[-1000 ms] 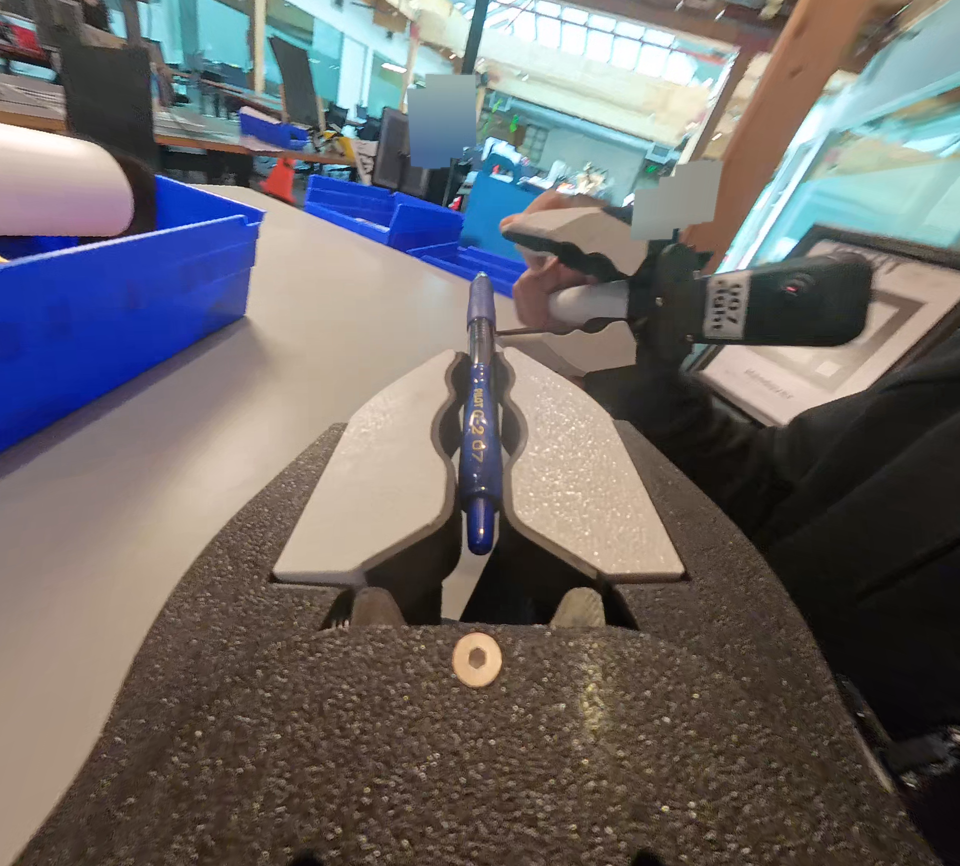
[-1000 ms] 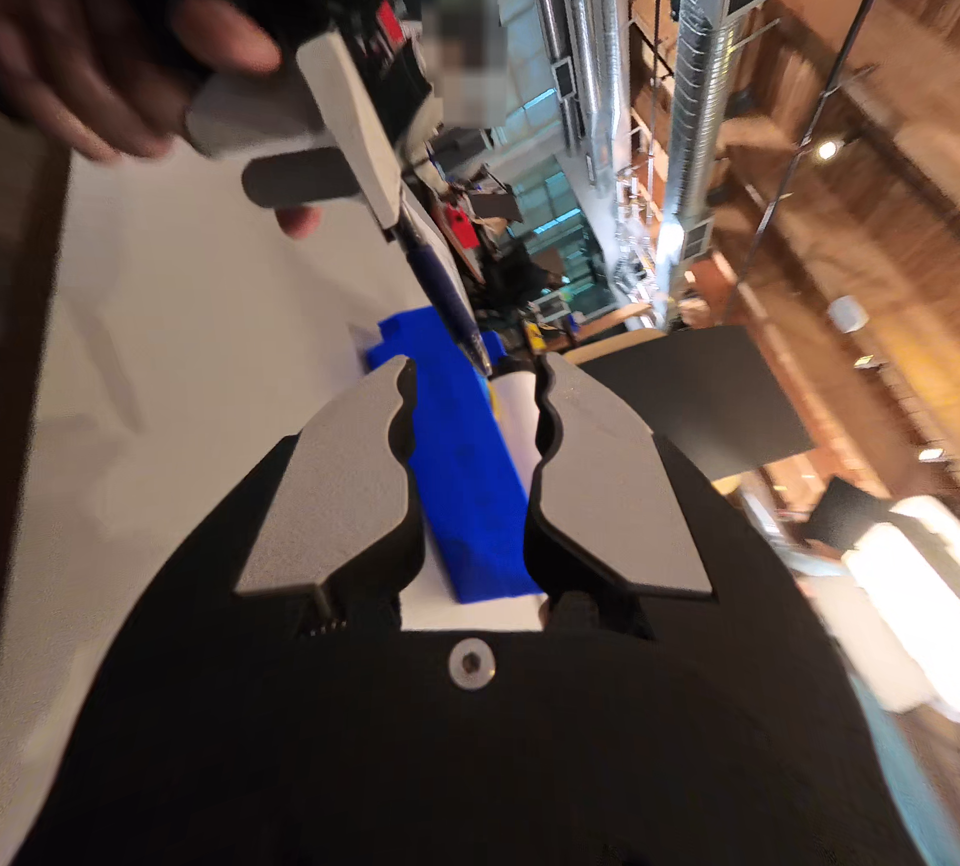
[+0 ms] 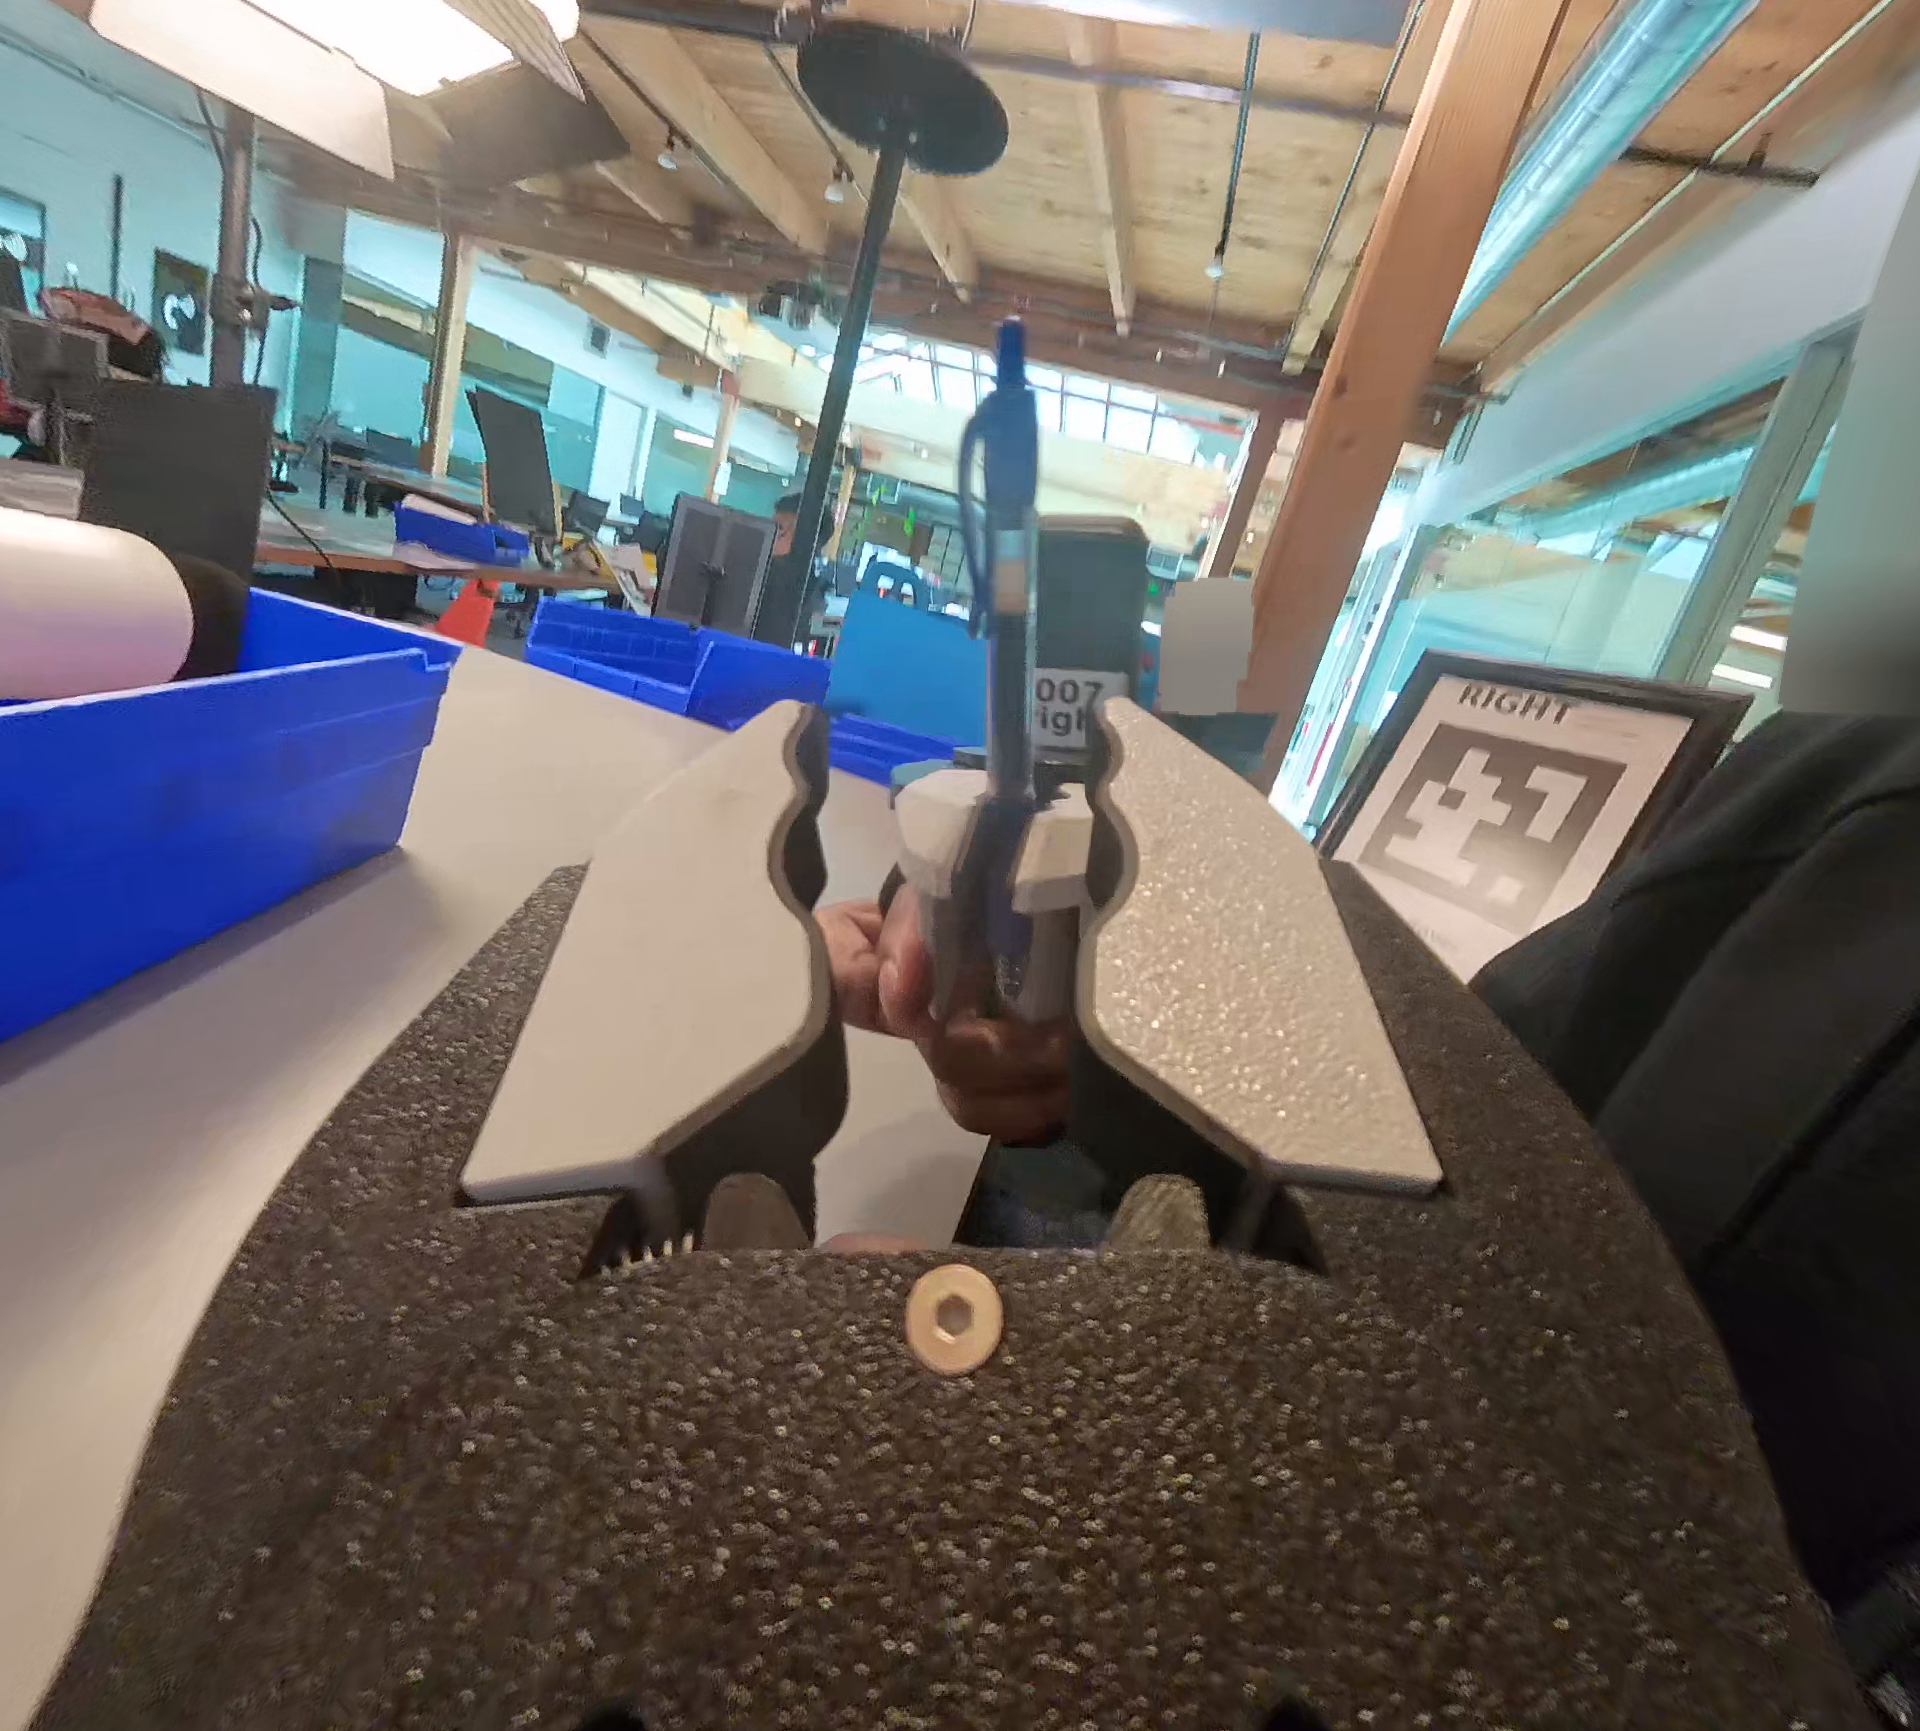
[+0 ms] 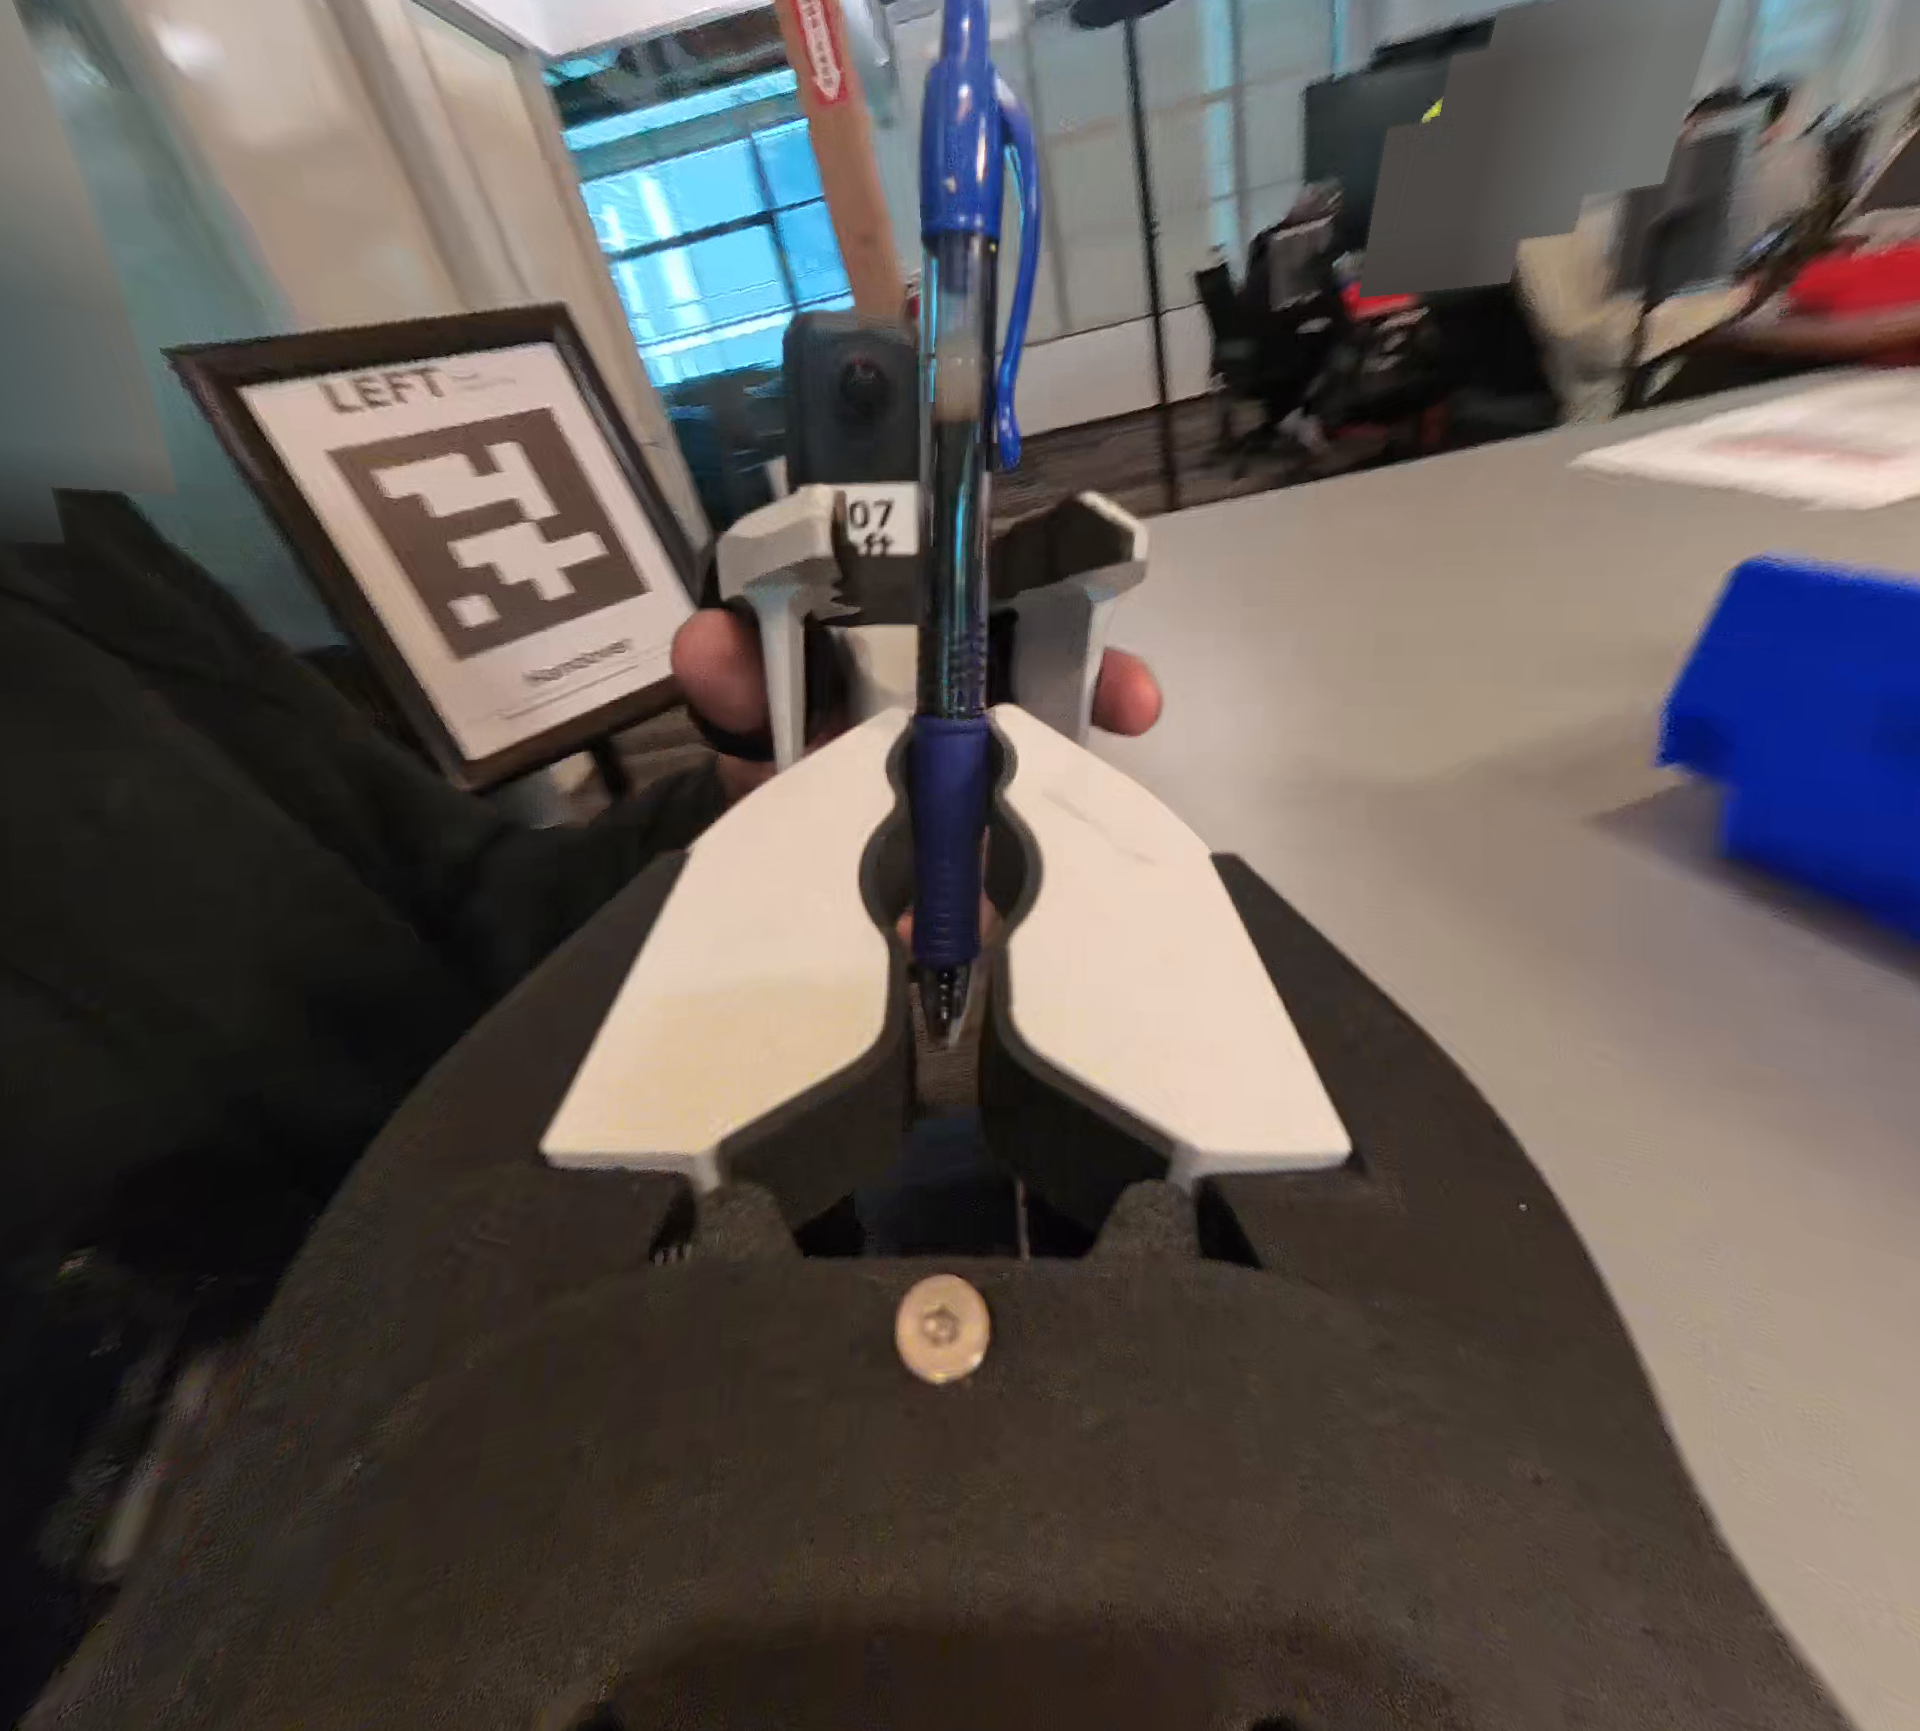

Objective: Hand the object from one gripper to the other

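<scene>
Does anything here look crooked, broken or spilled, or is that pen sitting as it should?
Nothing stands out. The blue pen stands upright, pinched at its rubber grip by the right gripper, tip down between the fingers. The left gripper is open and holds nothing. No spill or damage shows on the grey table.

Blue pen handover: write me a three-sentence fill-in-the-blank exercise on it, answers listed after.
1. The blue pen is clamped by its rubber grip in the ____ gripper.
2. The left gripper has its fingers ____, with nothing between them.
3. The pen stands with its clip end pointing ____.

Missing words: right; open; up
</scene>
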The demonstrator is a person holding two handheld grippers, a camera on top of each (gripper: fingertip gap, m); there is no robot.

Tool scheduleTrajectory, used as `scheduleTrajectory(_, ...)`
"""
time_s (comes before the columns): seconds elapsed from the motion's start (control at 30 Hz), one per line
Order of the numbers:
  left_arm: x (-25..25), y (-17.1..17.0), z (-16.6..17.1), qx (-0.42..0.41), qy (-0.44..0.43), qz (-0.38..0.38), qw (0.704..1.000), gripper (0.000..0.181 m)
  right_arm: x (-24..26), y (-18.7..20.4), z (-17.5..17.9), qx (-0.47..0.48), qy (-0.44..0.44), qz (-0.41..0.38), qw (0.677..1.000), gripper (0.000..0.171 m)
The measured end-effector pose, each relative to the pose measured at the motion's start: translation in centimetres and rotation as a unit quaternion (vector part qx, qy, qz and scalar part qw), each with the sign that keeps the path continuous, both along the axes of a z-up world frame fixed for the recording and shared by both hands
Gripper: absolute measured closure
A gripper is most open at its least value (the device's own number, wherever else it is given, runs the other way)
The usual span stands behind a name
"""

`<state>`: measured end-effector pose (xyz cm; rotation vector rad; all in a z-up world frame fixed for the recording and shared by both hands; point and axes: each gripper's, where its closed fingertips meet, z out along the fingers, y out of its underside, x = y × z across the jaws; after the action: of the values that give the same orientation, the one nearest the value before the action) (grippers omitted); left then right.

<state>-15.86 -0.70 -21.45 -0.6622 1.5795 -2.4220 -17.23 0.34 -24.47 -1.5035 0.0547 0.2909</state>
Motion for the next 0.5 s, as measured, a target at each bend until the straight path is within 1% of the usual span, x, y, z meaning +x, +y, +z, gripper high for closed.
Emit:
scheduleTrajectory(0.03,-0.1,-0.4,-0.3,0.017,0.002,-0.003,1.0,0.133,-0.3,0.2,-0.5,-0.008,0.018,0.017,1.0,0.163)
scheduleTrajectory(0.1,-0.2,-1.2,-1.0,0.049,0.006,-0.008,0.999,0.137,-0.7,0.6,-1.5,-0.027,0.02,0.031,0.999,0.163)
scheduleTrajectory(0.17,-0.2,-1.7,-1.7,0.078,0.014,-0.008,0.997,0.148,-1.1,1.0,-2.2,-0.048,0.007,0.035,0.998,0.163)
scheduleTrajectory(0.23,-0.5,-2.1,-2.0,0.093,0.003,-0.012,0.996,0.169,-1.2,1.2,-2.7,-0.063,-0.003,0.031,0.998,0.162)
scheduleTrajectory(0.27,-0.4,-2.1,-2.1,0.1,-0.002,-0.003,0.995,0.169,-0.9,1.3,-2.9,-0.068,-0.015,0.021,0.997,0.163)
scheduleTrajectory(0.3,0.0,-2.0,-2.2,0.112,-0.008,0.019,0.993,0.17,-0.4,1.3,-3.1,-0.077,-0.032,0.0,0.997,0.162)
scheduleTrajectory(0.33,0.4,-1.8,-2.2,0.127,-0.02,0.046,0.991,0.17,0.2,1.2,-3.5,-0.093,-0.058,-0.025,0.994,0.158)
scheduleTrajectory(0.37,0.8,-1.4,-2.2,0.147,-0.035,0.079,0.985,0.17,1.0,1.0,-3.9,-0.115,-0.088,-0.051,0.988,0.15)
scheduleTrajectory(0.43,1.4,-0.7,-2.2,0.199,-0.08,0.148,0.965,0.17,3.0,0.1,-4.4,-0.161,-0.168,-0.121,0.965,0.141)
scheduleTrajectory(0.5,1.7,0.0,-2.0,0.249,-0.12,0.208,0.938,0.169,4.6,-1.0,-4.2,-0.192,-0.241,-0.179,0.934,0.14)
